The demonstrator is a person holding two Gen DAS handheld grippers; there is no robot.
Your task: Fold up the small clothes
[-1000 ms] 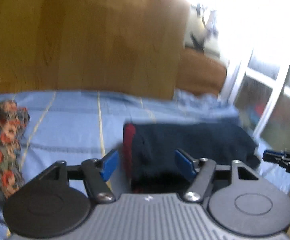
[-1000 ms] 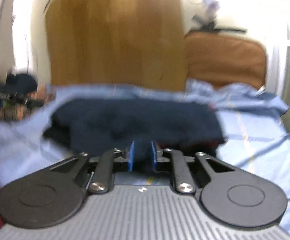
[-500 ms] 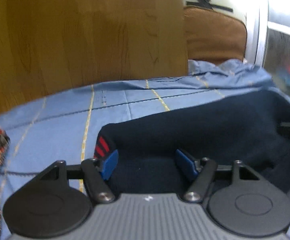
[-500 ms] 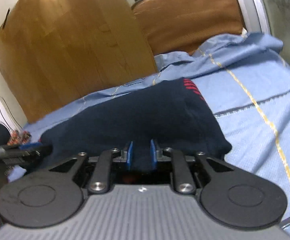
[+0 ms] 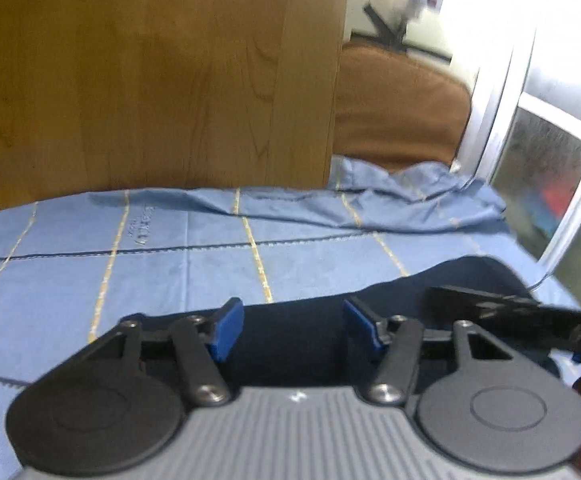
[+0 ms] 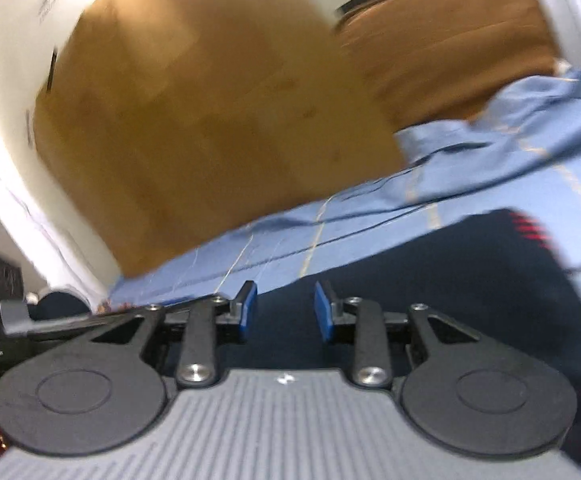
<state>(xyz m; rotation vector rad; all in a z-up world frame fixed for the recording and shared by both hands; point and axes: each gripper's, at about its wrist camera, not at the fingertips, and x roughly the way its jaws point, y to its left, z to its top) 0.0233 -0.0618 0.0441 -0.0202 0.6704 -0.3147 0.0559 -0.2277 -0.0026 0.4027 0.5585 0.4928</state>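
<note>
Lying flat on the bed sheet (image 5: 178,248), the dark garment (image 5: 302,332) sits under both grippers; left gripper (image 5: 293,330) narrowing, right gripper (image 6: 284,312) widening, fingers spread, pinching nothing, likely between folds.

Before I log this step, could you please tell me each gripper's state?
Left gripper: open, closing slightly over the navy garment.
Right gripper: open, just released the garment.
</note>
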